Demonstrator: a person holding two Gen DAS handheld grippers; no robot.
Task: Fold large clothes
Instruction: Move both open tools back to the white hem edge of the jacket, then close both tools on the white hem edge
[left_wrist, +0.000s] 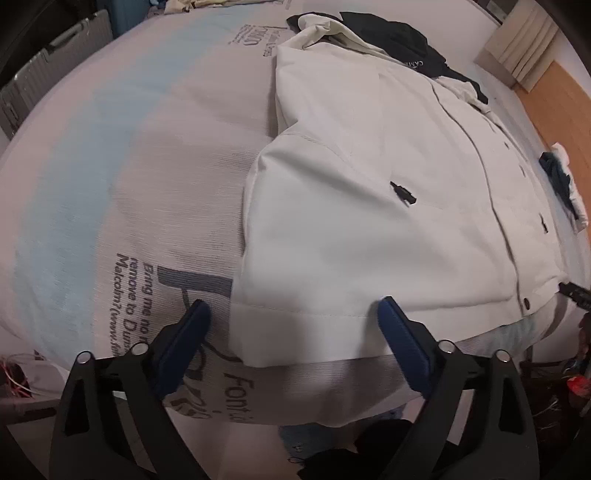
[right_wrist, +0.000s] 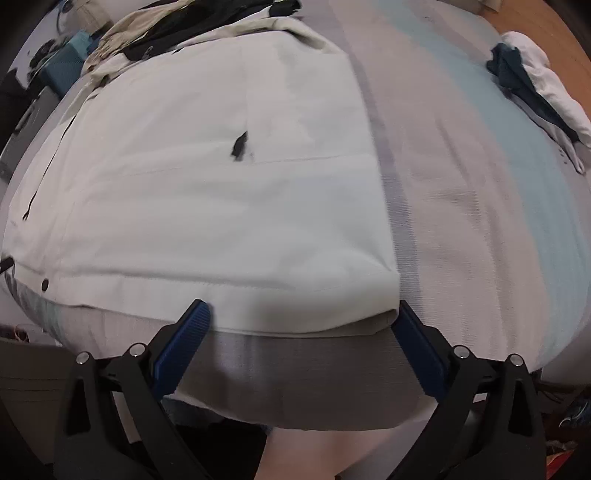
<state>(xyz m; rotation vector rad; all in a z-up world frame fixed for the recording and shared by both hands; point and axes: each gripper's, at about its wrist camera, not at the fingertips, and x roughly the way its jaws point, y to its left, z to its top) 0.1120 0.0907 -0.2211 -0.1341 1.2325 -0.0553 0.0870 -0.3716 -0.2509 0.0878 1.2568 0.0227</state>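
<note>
A large white jacket (left_wrist: 369, 206) lies spread flat on a mattress, front up, with dark snaps and a black zipper pull (left_wrist: 403, 192). My left gripper (left_wrist: 293, 308) stands open over the jacket's near left hem corner, blue pads on either side of the hem. In the right wrist view the same jacket (right_wrist: 207, 206) fills the middle. My right gripper (right_wrist: 304, 308) is open too and straddles the near right hem corner. Neither pair of pads presses the cloth.
The mattress (left_wrist: 122, 158) is white with a light blue band and printed text. A black garment (left_wrist: 399, 40) lies beyond the jacket's collar. A dark and white bundle of clothes (right_wrist: 535, 85) rests to the right. Wooden floor (left_wrist: 554, 107) shows past the mattress edge.
</note>
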